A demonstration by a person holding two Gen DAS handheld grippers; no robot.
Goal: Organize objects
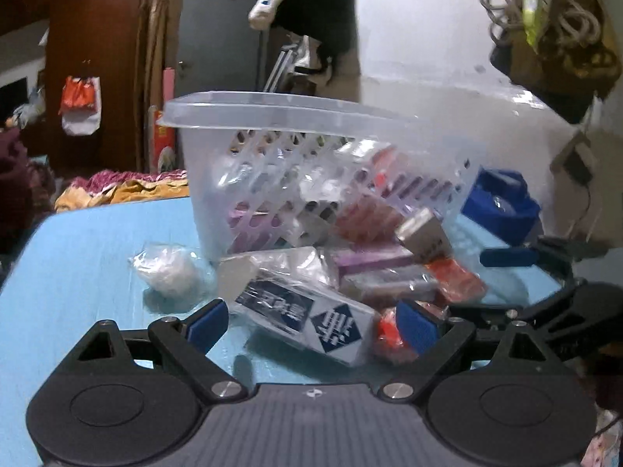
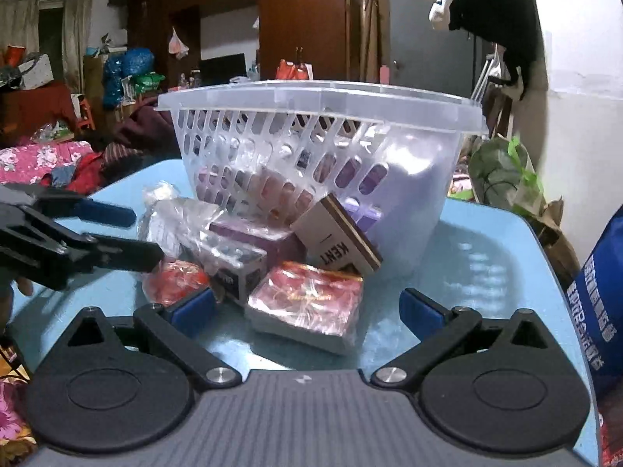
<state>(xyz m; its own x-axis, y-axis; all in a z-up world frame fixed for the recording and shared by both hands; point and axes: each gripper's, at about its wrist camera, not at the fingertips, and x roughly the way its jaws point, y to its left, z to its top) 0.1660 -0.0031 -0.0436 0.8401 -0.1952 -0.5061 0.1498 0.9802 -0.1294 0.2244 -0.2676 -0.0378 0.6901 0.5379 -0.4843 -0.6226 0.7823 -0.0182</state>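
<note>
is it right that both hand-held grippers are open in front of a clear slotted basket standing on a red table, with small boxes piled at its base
Not quite: the table is light blue, not red, as the right wrist view shows. The rest holds: the left hand-held gripper and the right hand-held gripper are both open in front of the clear slotted basket, with small boxes piled at its base.

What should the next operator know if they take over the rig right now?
Left gripper: open, holding nothing, aimed at the white-and-navy box.
Right gripper: open, holding nothing, aimed at the red wrapped pack.
The clear basket stands on the blue table with some packs visible through its slots. In front of it lies a loose pile: the KENT box leaning on the basket, a purple box, a crumpled clear bag.
Done: some items appear to be in the basket.
Left: likely the pile on the table still needs sorting.
</note>
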